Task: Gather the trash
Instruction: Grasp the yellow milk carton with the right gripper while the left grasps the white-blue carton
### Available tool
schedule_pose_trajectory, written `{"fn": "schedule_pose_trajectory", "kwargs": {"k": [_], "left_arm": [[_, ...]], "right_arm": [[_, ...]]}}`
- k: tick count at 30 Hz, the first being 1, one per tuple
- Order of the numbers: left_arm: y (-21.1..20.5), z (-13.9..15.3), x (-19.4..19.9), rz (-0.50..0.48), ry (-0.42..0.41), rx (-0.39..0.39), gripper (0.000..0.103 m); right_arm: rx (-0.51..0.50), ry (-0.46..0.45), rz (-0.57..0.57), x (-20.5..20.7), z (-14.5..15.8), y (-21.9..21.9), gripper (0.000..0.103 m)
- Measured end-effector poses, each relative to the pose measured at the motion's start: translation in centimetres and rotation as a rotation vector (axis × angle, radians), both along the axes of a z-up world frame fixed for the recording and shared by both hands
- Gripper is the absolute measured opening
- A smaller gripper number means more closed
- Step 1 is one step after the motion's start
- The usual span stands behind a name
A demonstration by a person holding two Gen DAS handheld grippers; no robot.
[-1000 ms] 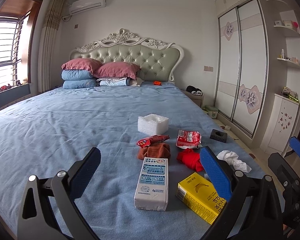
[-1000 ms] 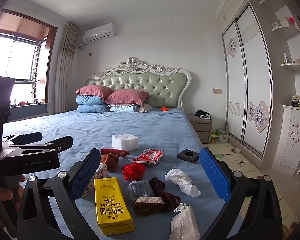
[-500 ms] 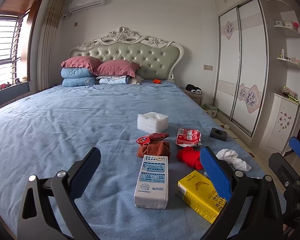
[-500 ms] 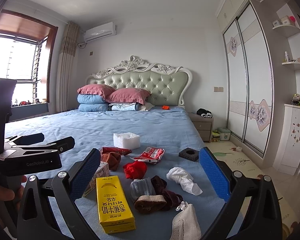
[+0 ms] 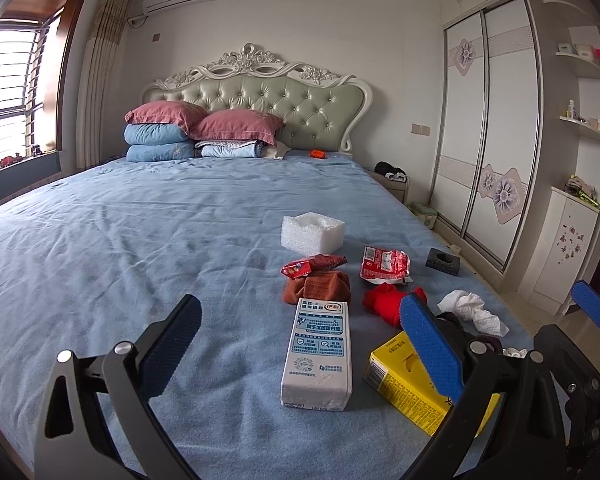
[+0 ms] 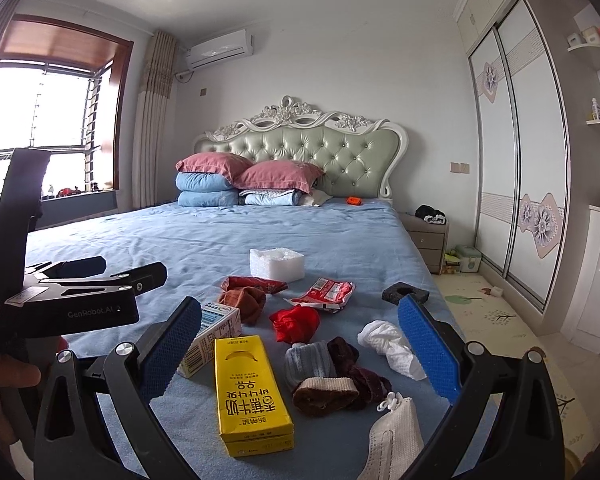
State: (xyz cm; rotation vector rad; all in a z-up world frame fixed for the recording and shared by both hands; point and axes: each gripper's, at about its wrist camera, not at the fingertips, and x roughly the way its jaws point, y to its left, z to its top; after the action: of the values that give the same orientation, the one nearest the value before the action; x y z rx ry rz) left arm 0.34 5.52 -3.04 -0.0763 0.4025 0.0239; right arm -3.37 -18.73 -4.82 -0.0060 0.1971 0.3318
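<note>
Little has changed in the last second: my left gripper (image 5: 300, 340) and right gripper (image 6: 300, 340) have only drifted, both spread wide and empty. The yellow milk carton (image 6: 249, 394) (nearest trash) lies untouched on the bed (image 5: 119, 248), so collecting hasn't begun.

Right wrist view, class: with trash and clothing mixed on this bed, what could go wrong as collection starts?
1. Socks and red cloth lie among the cartons; the open right gripper might grab clothing.
2. The yellow carton looks wide and may slip.
3. The crumpled tissue sits near the bed's edge and could be knocked off.
</note>
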Motion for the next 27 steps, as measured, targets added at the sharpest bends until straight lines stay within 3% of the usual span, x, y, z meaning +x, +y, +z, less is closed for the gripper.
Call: {"fn": "schedule_pose_trajectory", "kwargs": {"k": [8, 14, 18, 21, 23, 25, 27], "left_arm": [[1.8, -0.8, 0.2, 0.013, 0.036, -0.031, 0.099], [1.9, -1.3, 0.5, 0.006, 0.063, -0.023, 0.099], [1.7, -1.7, 0.8, -0.010, 0.078, -0.027, 0.099], [1.5, -1.9, 1.1, -0.016, 0.090, -0.019, 0.099], [1.4, -2.2, 1.3, -0.021, 0.101, -0.014, 0.099], [1.3, -2.4, 1.5, -0.026, 0.111, -0.008, 0.099], [1.1, -2.6, 1.7, -0.032, 0.124, -0.006, 0.099]], "right_arm": [[-0.025, 0.112, 0.136, 1.1, -1.3, 1.5, 0.095], [-0.051, 0.257, 0.211, 2.8, -2.7, 2.6, 0.094], [-0.100, 0.324, 0.223, 3.8, -3.7, 3.3, 0.077], [-0.144, 0.364, 0.226, 4.3, -4.5, 4.0, 0.074], [-0.168, 0.385, 0.232, 4.5, -5.1, 4.3, 0.067], [-0.185, 0.418, 0.243, 4.8, -5.6, 4.7, 0.048], [-0.175, 0.431, 0.254, 5.1, -5.9, 4.5, 0.047]]}}
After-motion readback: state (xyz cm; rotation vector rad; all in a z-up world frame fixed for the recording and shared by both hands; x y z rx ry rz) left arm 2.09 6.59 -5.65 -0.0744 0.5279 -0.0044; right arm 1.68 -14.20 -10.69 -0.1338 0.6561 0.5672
